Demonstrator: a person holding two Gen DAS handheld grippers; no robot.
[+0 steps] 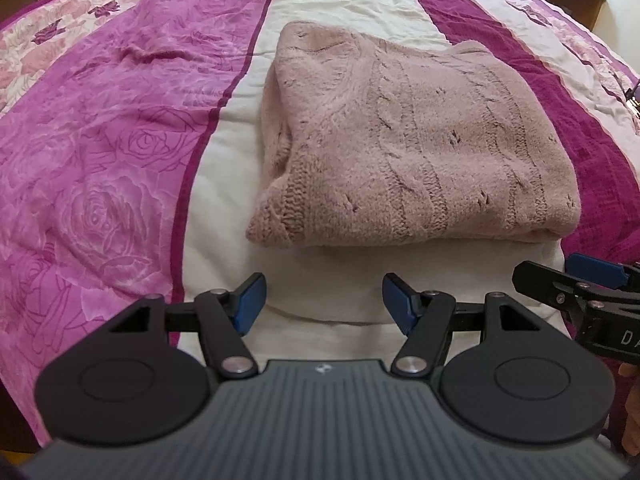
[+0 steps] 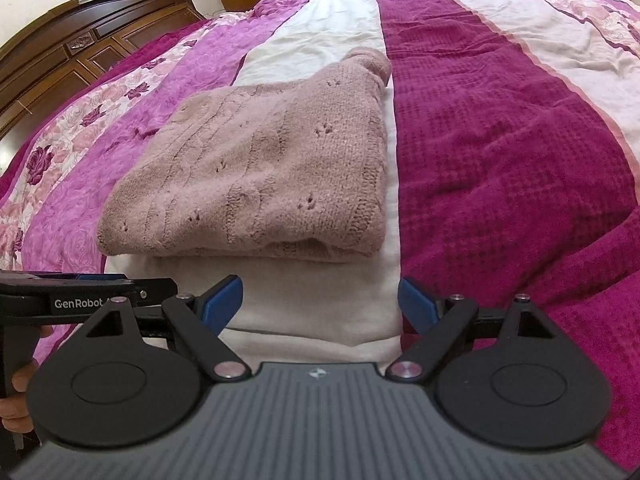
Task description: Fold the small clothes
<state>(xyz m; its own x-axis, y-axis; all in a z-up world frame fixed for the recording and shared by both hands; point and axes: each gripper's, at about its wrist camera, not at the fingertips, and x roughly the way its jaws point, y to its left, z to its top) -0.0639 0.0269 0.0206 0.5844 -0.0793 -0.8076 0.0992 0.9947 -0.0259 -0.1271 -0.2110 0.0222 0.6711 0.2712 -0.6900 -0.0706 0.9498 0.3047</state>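
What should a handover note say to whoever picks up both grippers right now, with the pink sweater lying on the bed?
Left gripper: open, empty, short of the sweater's near edge.
Right gripper: open, empty, also short of the near edge, beside the left one.
Pink knitted sweater: lies folded into a compact rectangle on the white stripe of the bedspread, touched by neither gripper.
Done: the sweater looks folded, with its edges roughly lined up.
Left: perhaps tidy the loose far corner; no other garment shows in either view.
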